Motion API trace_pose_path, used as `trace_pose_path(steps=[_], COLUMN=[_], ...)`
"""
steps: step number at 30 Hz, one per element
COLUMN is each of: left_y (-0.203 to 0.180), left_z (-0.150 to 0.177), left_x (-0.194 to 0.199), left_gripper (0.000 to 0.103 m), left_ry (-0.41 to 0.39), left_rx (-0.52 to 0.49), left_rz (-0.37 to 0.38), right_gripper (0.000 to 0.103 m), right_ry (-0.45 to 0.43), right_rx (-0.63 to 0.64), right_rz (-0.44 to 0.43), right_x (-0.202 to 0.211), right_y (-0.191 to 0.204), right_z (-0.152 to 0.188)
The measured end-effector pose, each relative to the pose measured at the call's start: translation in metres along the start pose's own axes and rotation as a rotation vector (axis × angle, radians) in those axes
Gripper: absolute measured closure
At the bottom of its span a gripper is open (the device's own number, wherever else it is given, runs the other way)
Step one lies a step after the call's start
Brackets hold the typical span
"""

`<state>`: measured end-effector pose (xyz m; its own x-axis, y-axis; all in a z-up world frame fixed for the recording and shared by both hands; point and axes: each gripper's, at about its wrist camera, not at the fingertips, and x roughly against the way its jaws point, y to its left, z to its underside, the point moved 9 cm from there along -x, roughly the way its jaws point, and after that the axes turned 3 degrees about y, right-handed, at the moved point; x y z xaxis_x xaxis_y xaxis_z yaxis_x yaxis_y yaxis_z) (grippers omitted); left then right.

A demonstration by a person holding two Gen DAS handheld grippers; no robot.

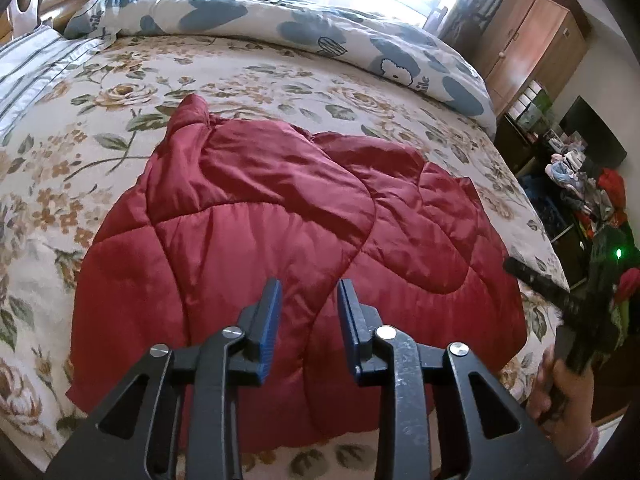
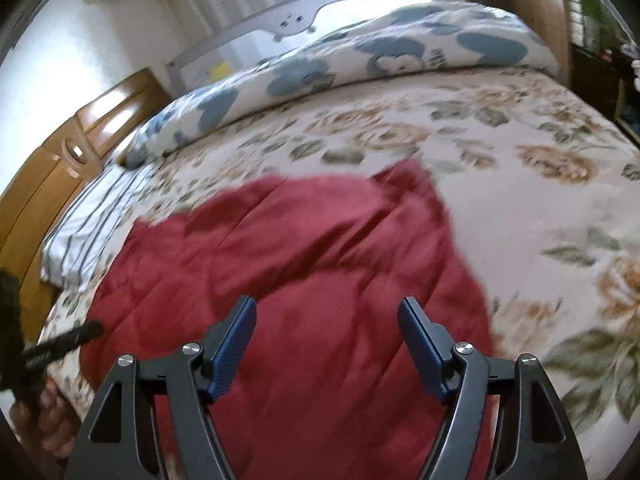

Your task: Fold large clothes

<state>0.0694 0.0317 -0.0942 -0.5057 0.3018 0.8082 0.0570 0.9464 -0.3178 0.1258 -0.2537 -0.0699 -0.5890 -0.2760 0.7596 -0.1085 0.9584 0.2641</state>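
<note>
Dark red quilted jacket (image 1: 256, 216), glossy, puffy, stitched in curved panels, lying folded flat on the floral bedspread (image 1: 132, 80), long axis running from 6 toward 12 o'clock in the left wrist view, a bunched tip poking up at 11. Above its near hem, left gripper (image 1: 308, 286) with blue-padded fingers narrowly parted around nothing; right gripper (image 2: 327, 304) spread wide, likewise empty, over the same red cloth, that view blurred. Beyond, at 12 o'clock, a blue-and-white cartoon-print duvet (image 1: 320, 28) rolled along the bed's far edge, striped pillow (image 1: 28, 68) at 10.
</note>
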Motion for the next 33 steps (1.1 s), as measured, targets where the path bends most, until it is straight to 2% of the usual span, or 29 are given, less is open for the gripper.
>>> trace_pose_path(steps=[3, 11, 18, 24, 25, 26, 27, 33], left_y=[0.004, 0.036, 0.05, 0.032, 0.027, 0.019, 0.014, -0.013], left_z=[0.003, 0.012, 0.032, 0.045, 0.046, 0.048, 0.049, 0.051], left_x=[0.008, 0.015, 0.022, 0.027, 0.027, 0.027, 0.026, 0.019], left_gripper=[0.063, 0.061, 0.061, 0.06, 0.056, 0.045, 0.039, 0.039], left_ry=[-0.017, -0.017, -0.012, -0.008, -0.007, -0.007, -0.009, 0.003], left_rx=[-0.005, 0.065, 0.088, 0.052, 0.042, 0.026, 0.016, -0.055], left_rz=[-0.023, -0.055, -0.065, -0.07, -0.067, -0.065, -0.068, -0.111], right_gripper=[0.028, 0.027, 0.027, 0.027, 0.027, 0.027, 0.027, 0.025], right_ry=[0.017, 0.038, 0.069, 0.064, 0.062, 0.06, 0.059, 0.054], right_rx=[0.016, 0.007, -0.02, 0.008, 0.02, 0.034, 0.046, 0.16], right_rz=[-0.008, 0.017, 0.042, 0.074, 0.074, 0.071, 0.068, 0.046], right_x=[0.001, 0.001, 0.014, 0.031, 0.033, 0.033, 0.033, 0.023], right_y=[0.01, 0.002, -0.013, -0.008, -0.003, 0.003, 0.008, 0.052], right_z=[0.014, 0.021, 0.055, 0.077, 0.079, 0.081, 0.081, 0.081])
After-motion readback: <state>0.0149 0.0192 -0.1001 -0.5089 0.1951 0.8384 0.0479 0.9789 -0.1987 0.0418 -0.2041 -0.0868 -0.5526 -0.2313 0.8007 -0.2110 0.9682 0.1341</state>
